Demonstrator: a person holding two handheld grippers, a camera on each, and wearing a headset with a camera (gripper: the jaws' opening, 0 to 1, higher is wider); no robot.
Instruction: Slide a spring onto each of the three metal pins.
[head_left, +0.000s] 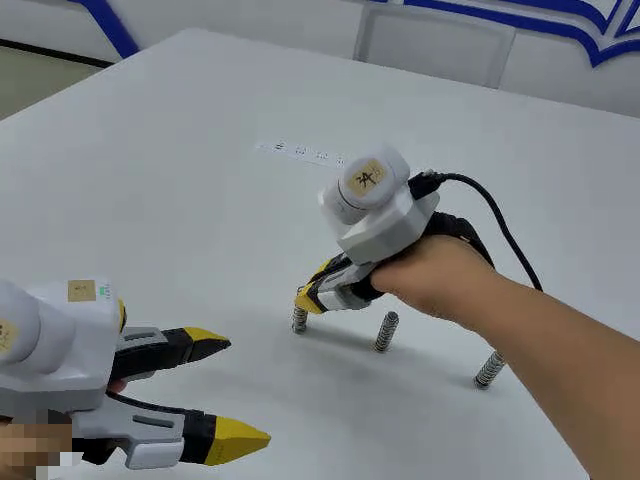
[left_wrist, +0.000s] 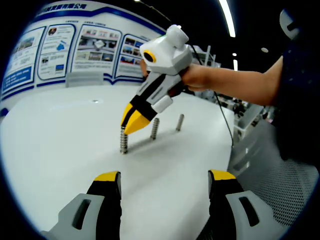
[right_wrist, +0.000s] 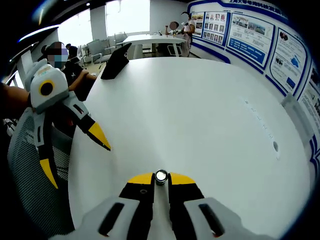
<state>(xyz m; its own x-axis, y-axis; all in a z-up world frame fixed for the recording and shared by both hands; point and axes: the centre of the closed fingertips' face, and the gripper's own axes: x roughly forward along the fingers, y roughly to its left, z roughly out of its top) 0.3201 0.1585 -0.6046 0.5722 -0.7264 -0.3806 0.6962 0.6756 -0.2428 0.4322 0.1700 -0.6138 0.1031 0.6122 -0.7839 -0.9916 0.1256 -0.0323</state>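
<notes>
Right gripper pinching the top of a pin wearing a spring; left gripper spread, well apart; paper strip behind, print illegible.

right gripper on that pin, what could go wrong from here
1. The right gripper is shut on the pin top; a sideways pull could tip it.
2. The middle pin stands close beside the hand; lowering the hand might knock it over.

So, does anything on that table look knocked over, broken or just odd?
Nothing stands out. The three pins stand in a row on the table, none fallen, and the right tool is closed on the top of the end pin.
</notes>
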